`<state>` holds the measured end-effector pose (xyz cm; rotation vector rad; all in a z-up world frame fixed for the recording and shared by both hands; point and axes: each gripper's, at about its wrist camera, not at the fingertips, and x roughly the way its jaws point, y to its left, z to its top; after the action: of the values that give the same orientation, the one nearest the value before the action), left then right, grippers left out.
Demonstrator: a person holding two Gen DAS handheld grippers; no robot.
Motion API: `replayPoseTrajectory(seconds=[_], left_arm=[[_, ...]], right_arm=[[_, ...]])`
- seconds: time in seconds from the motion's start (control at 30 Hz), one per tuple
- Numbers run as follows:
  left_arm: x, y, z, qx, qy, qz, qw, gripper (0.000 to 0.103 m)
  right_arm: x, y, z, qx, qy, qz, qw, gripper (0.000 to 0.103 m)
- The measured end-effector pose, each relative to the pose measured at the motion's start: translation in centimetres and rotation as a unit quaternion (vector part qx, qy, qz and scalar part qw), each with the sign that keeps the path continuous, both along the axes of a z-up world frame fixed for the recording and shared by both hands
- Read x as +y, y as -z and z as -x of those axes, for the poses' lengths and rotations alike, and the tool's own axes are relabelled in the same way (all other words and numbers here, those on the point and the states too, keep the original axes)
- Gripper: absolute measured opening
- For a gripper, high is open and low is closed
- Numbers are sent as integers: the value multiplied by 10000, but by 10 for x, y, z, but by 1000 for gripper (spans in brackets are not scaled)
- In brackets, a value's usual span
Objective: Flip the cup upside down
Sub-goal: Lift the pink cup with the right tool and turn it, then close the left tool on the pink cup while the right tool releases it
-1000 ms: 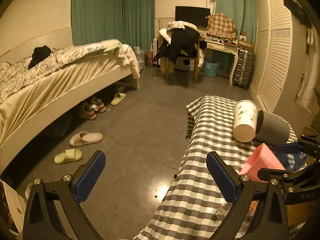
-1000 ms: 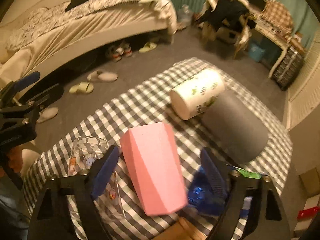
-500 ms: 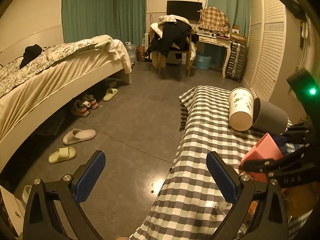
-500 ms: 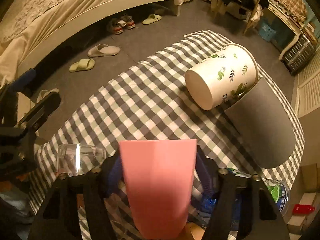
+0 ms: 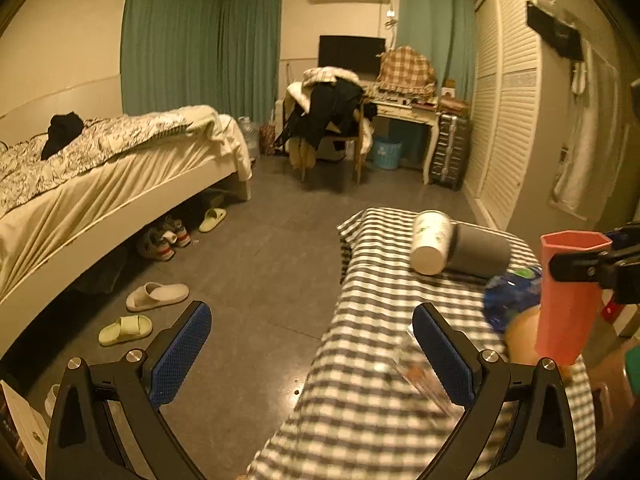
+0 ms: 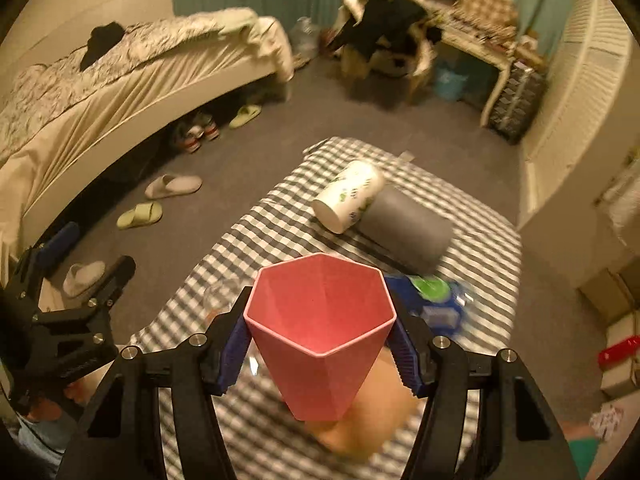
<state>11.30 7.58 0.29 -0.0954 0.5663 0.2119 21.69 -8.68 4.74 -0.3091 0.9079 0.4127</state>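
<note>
Pink plastic, the cup (image 6: 320,332) now stands mouth-up, clamped in the right gripper (image 6: 320,340) above the checked table (image 6: 280,216); a second ago it lay tilted on its side between open pads, and half a second ago its base faced the camera. So the turn is under way, though the mouth must end facing down. The left gripper (image 5: 312,356) hangs wide and empty over the table's edge.
</note>
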Motion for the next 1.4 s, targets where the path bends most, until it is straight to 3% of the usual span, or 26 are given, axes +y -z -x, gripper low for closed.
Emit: replayPoseTrajectory(seconds=[0.2, 0.4, 0.5, 0.73, 1.17, 1.2, 1.27, 1.4], left_arm=[[-5, -10, 40, -136, 142, 34, 9998, 103], [-14, -3, 68, -184, 307, -34, 9994, 103], [-24, 6, 73, -112, 408, -126, 9990, 103], [-39, 27, 74, 67, 525, -221, 9984, 103], [-54, 51, 60, 327, 470, -346, 9978, 103], [-56, 51, 60, 324, 479, -347, 9977, 103], [-61, 50, 61, 316, 488, -354, 9977, 103], [-76, 45, 64, 260, 538, -333, 9977, 103]], right_arm=[[-24, -9, 76, -17, 388, -199, 9990, 61], [-34, 55, 118, 645, 731, -583, 9935, 61], [-34, 84, 118, 800, 928, -712, 9899, 61], [-40, 105, 98, 734, 1307, -1038, 9832, 61], [-48, 144, 74, 494, 1526, -844, 9834, 62], [-49, 143, 76, 428, 1516, -854, 9838, 64], [-54, 135, 81, 189, 1561, -892, 9835, 87], [-71, 104, 99, -243, 1486, -1229, 9809, 88]])
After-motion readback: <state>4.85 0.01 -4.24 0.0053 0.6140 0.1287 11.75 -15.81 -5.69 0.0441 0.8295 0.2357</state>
